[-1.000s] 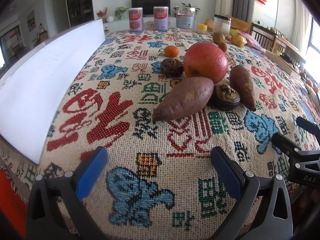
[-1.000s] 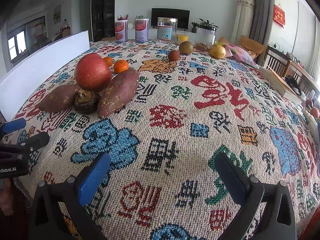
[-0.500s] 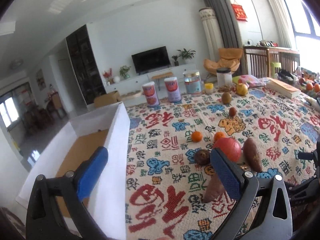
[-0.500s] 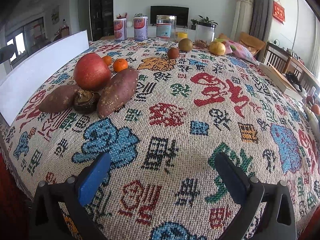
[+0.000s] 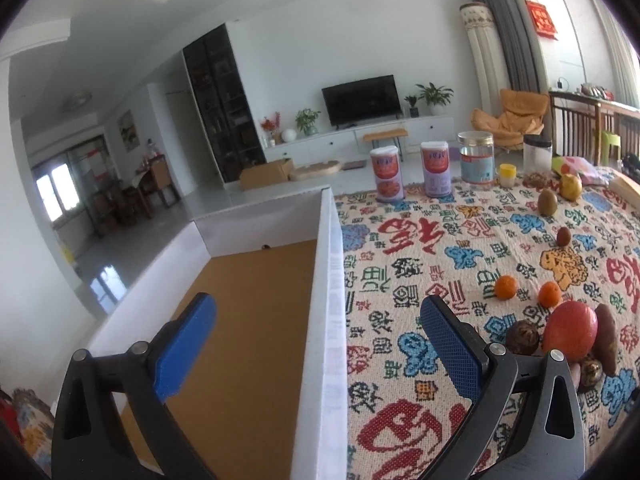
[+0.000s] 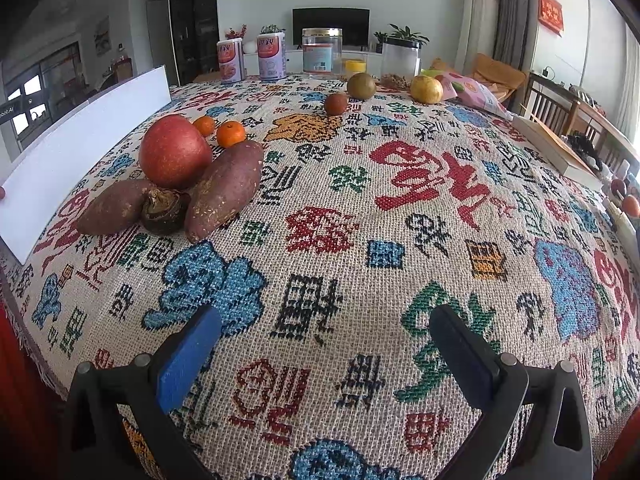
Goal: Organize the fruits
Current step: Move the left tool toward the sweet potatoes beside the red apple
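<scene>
A big red apple (image 6: pixel 175 157) sits on the patterned cloth with two sweet potatoes (image 6: pixel 224 189), a dark round fruit (image 6: pixel 164 210) and two small oranges (image 6: pixel 231 133). The apple also shows in the left wrist view (image 5: pixel 570 331). A white box (image 5: pixel 325 312) with a brown floor stands at the table's left edge. My left gripper (image 5: pixel 316 350) is open and empty, raised above the box wall. My right gripper (image 6: pixel 326 354) is open and empty, low over the cloth near the front edge, right of the fruit pile.
At the far end stand two cans (image 6: pixel 231 60), a clear jar (image 6: pixel 322 50), a small yellow tub (image 6: pixel 355 68) and a white canister (image 6: pixel 401 58). A brown fruit (image 6: pixel 335 103), a green fruit (image 6: pixel 361 86) and a yellow fruit (image 6: pixel 426 89) lie beyond. A snack bag (image 6: pixel 472 92) and a book (image 6: pixel 554 148) lie right.
My left gripper has risen and swung left, from low in front of the fruit pile to above the white box wall. My right gripper has barely moved.
</scene>
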Demonstrator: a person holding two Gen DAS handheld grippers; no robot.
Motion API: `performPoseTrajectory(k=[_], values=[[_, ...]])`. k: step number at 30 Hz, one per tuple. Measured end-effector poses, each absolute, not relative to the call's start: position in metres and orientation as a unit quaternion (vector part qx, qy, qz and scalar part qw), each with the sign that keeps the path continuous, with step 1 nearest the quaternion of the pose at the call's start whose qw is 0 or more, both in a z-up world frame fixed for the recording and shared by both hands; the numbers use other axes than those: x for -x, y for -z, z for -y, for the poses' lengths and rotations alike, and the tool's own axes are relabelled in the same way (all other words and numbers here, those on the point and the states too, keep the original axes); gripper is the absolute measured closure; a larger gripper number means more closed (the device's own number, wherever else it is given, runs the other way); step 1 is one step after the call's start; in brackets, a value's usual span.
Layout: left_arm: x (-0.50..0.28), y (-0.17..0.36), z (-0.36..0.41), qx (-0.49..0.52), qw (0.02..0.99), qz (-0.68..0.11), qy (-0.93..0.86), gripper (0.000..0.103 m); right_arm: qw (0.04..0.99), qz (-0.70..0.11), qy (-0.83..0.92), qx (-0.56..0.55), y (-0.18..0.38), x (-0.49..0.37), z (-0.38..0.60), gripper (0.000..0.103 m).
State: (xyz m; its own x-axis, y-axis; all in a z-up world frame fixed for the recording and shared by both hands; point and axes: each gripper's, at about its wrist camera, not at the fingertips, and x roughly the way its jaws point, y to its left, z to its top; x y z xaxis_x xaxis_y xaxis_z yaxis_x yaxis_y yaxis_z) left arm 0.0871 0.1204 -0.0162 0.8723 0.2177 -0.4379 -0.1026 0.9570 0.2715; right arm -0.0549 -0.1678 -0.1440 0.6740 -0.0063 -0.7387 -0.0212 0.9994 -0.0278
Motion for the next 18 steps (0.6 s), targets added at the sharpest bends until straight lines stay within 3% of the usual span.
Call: performPoseTrajectory(k=[8, 12, 16, 18], values=[[-0.07, 0.019, -0.115, -0.169, 0.951, -0.241, -0.1, 0.001, 0.921, -0.39, 0.002, 0.02, 0.135, 0.059, 0.172, 0.0], [-0.064, 0.015, -0.127, -0.086, 0.959, -0.256, -0.08, 0.001, 0.92, -0.392, 0.004, 0.009, 0.135, 0.058, 0.176, 0.0], [-0.033, 0.004, -0.113, -0.003, 0.975, -0.22, -0.015, 0.001, 0.92, -0.392, 0.003, 0.009, 0.134, 0.058, 0.176, 0.0], [-0.031, 0.009, -0.095, 0.004, 0.968, -0.247, 0.055, 0.001, 0.918, -0.396, -0.002, 0.008, 0.136, 0.057, 0.176, 0.0]])
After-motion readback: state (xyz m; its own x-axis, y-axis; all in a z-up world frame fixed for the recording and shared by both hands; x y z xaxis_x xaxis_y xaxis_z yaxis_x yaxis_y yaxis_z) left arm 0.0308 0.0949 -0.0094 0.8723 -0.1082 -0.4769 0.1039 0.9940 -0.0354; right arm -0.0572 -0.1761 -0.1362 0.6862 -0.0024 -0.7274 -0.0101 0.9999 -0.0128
